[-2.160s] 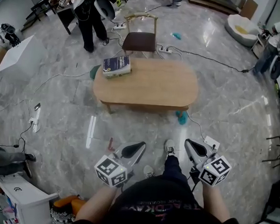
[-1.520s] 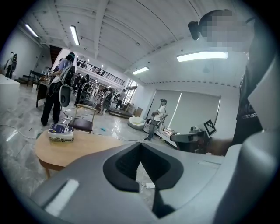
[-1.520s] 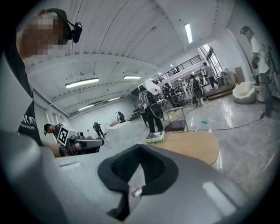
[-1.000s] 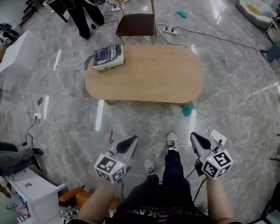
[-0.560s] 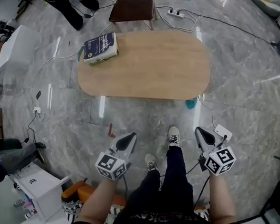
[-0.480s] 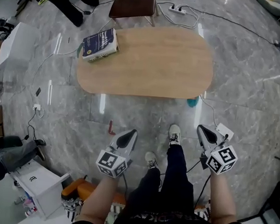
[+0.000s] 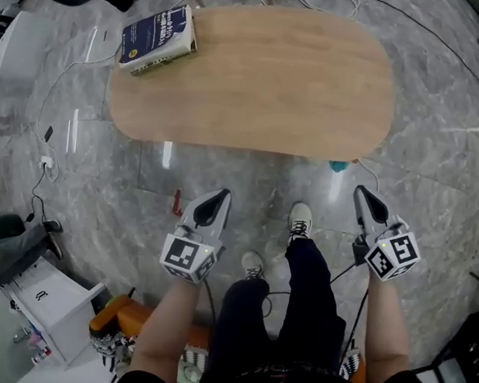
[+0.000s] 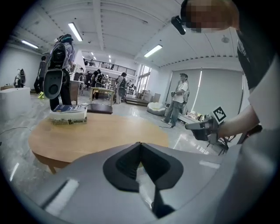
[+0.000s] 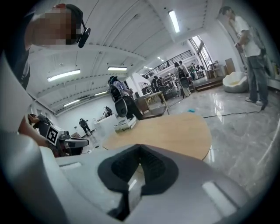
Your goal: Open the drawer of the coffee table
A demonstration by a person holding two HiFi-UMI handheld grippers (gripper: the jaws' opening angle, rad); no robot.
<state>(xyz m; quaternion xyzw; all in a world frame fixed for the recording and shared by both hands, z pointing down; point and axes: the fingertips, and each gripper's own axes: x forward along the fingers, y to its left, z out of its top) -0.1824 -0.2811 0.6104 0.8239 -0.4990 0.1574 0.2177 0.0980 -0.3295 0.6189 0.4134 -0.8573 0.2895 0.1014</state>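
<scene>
**Status: task not started.**

The desk (image 7: 255, 81) stands ahead of the person, with a book (image 7: 156, 37) on its far left corner. No drawer shows in any view. The top of the desk hides its near side face, so the drawer's position cannot be determined.

The left gripper (image 7: 220, 196) and the right gripper (image 7: 362, 192) hang on the near side of the desk, clear of its edge. The fingers of each gripper are pressed together, with nothing between them.

Remaining steps, as judged:
1. Locate the drawer front below the top of the desk.
2. Part the fingers of one gripper.
3. Take hold of the front or its handle.
4. Pull the drawer out toward the near side.
</scene>
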